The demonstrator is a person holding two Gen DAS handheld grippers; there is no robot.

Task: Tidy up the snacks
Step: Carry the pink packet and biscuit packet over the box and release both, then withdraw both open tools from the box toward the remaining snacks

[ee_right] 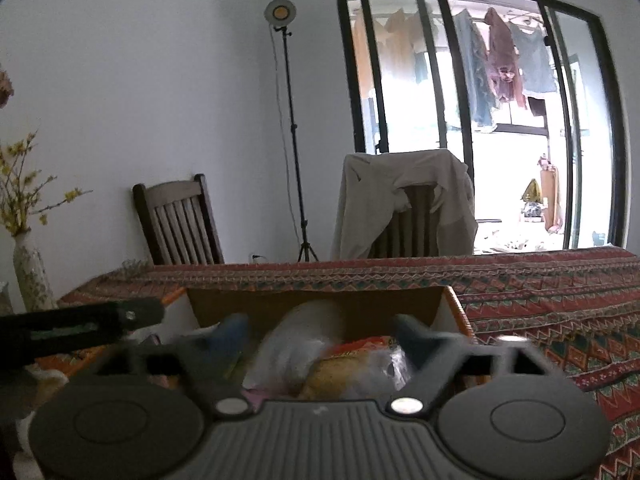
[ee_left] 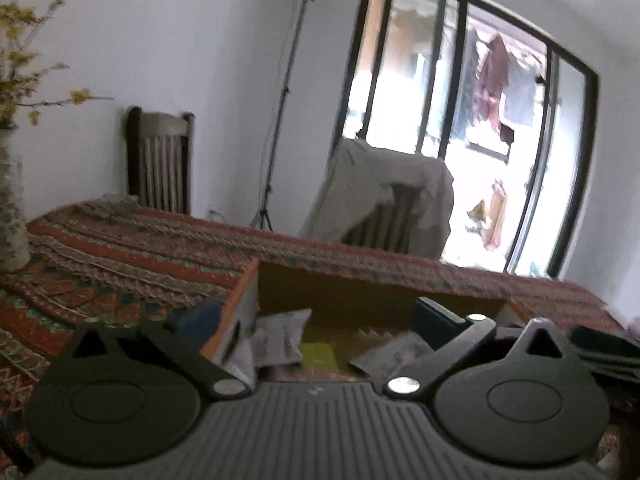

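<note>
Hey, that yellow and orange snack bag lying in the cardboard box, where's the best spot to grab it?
Grip the yellow and orange snack bag by its crinkled upper edge, coming from above through the open top of the cardboard box. It lies among other packets with walls around it, so a sideways approach looks blocked.
</note>
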